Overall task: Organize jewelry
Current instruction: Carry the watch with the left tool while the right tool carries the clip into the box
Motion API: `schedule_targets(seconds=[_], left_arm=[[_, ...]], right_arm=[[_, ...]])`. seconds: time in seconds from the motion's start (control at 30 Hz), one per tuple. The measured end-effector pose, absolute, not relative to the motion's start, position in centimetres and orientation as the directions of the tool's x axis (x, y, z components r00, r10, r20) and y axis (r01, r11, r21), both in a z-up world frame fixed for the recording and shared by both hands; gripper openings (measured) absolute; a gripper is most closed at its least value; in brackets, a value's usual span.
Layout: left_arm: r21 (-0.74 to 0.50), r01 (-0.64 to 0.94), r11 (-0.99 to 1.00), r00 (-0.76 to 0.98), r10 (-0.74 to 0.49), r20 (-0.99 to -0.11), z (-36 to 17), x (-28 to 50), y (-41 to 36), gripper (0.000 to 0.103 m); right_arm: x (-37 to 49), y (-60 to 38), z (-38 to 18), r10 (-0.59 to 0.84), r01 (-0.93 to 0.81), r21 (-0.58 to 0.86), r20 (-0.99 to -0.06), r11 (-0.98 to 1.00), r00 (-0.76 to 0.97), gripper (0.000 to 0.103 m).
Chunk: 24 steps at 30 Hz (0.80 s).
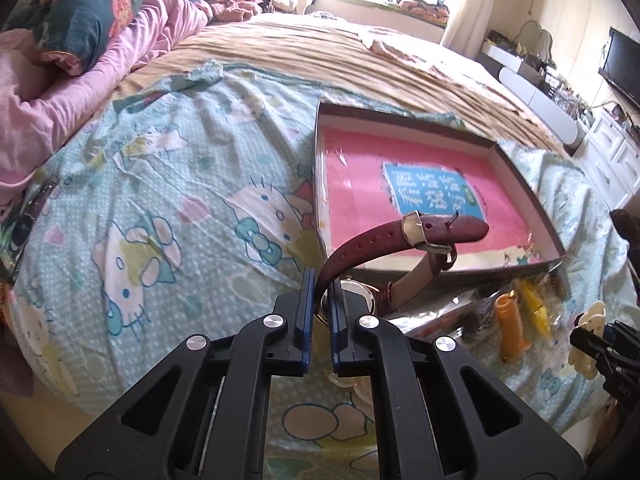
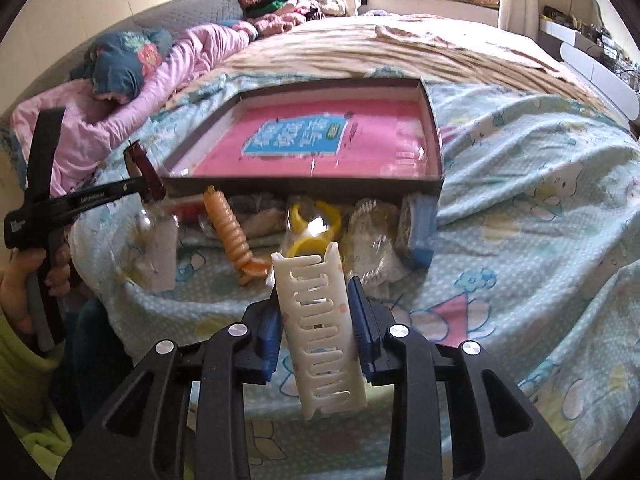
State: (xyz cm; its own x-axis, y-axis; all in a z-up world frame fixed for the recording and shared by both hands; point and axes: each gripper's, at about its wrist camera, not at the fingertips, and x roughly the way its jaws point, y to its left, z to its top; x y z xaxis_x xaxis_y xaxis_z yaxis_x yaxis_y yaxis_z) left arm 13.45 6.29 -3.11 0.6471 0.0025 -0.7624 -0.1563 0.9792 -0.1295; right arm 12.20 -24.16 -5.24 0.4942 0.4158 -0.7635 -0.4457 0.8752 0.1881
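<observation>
So both grippers are loaded here: the left gripper [image 1: 320, 296] has its blue pads pinched nearly together on the maroon leather strap of a gold-cased wristwatch [image 1: 404, 236], which arcs up with its buckle end hanging over the near edge of the shallow dark cardboard box with a pink liner [image 1: 520, 184], while the right gripper [image 2: 316, 320] is clamped partway closed around a cream plastic slotted hair clip [image 2: 316, 332], held upright just short of the clutter in front of that box. The box sits on the cartoon-print blue bedsheet [image 1: 160, 184], nothing loose in it that can be made out. Likely step is dropping these in, so the person would do well to carry the watch further over the liner before letting go, since the case dangles low and could catch the wall. The clip has to clear the orange spiral hair tie [image 2: 230, 232] and the yellow plastic ring [image 2: 316, 228] first, so lifting before moving forward looks safest
</observation>
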Motion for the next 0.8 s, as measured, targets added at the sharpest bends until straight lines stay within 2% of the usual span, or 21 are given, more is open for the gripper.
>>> schedule_targets(seconds=[0.47,0.8], left_arm=[[-0.153,-0.138,0.979,0.704,-0.012,-0.710,0.9,16.5,6.4,0.001],[-0.148,-0.140,0.979,0.693,-0.010,-0.720,0.1,19.5,5.2,0.001]], right_arm=[[16.1,-24.0,-1.1,0.469,-0.446,0.225,-0.675,0.866,0.570,0.029],[20.3,-24.0,-0.2,0.449,-0.416,0.221,-0.659,0.882,0.603,0.029]])
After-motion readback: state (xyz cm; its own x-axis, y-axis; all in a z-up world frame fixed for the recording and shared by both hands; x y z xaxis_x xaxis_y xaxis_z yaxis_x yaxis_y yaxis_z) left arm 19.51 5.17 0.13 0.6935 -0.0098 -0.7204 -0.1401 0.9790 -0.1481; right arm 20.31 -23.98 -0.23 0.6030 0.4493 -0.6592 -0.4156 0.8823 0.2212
